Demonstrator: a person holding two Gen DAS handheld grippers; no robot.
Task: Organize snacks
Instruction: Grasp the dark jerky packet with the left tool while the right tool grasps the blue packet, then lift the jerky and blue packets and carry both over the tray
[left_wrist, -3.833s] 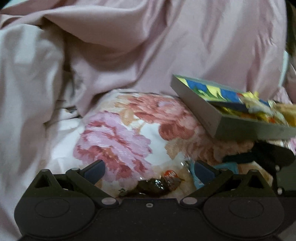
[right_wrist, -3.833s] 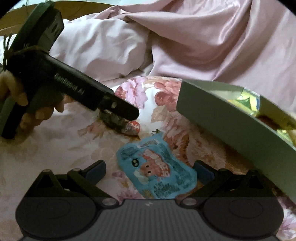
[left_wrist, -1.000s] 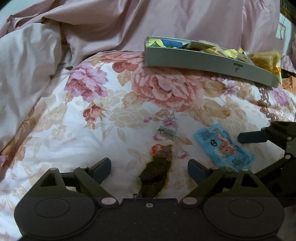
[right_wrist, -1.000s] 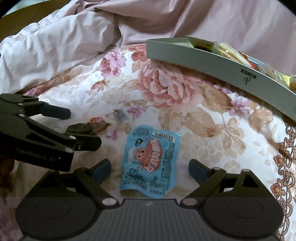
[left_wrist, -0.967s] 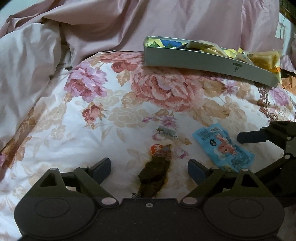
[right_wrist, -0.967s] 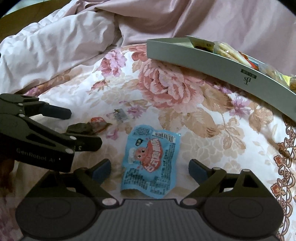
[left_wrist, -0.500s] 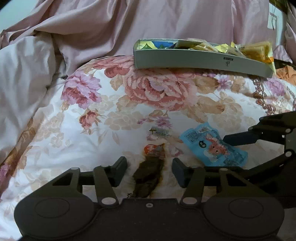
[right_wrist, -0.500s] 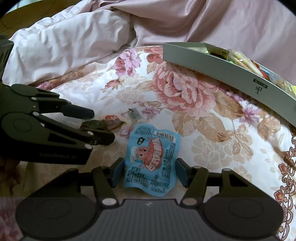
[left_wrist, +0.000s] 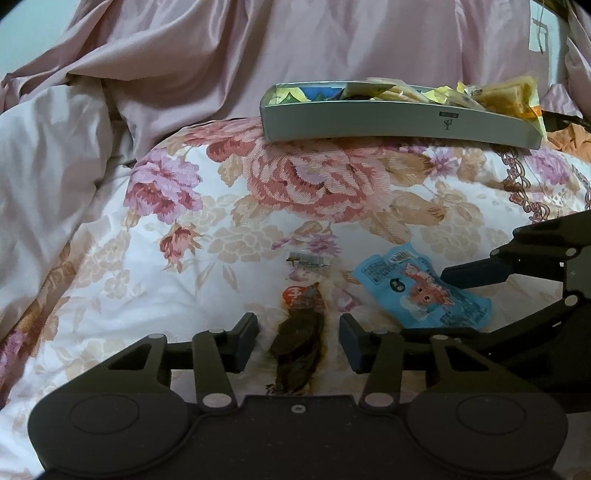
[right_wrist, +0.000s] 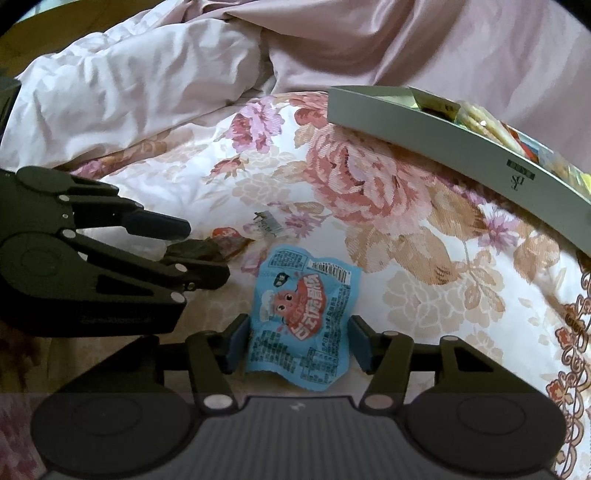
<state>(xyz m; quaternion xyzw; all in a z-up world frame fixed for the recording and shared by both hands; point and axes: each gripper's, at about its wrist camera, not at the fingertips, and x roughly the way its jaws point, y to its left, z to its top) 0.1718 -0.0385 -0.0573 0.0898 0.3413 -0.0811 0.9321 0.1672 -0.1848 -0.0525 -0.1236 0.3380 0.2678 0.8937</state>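
Basically, we're straddling both packets without a pinch yet. Left gripper (left_wrist: 298, 341) has its jaws part-spread around the dark clear-wrapped snack (left_wrist: 298, 350); right gripper (right_wrist: 298, 345) brackets the blue snack packet (right_wrist: 301, 321), pads just at its edges, contact unclear in the fisheye view. Both lie flat on the floral quilt (left_wrist: 184, 236), well short of the grey snack tray (left_wrist: 399, 122). Risks: the soft quilt lets the pads snag fabric; the thin blue foil may buckle or slip; the two grippers sit close and could collide when lifting.

Left hand-held gripper (left_wrist: 298, 334) and right hand-held gripper (right_wrist: 298, 341) held low, side by side, jaws half closed with a gap
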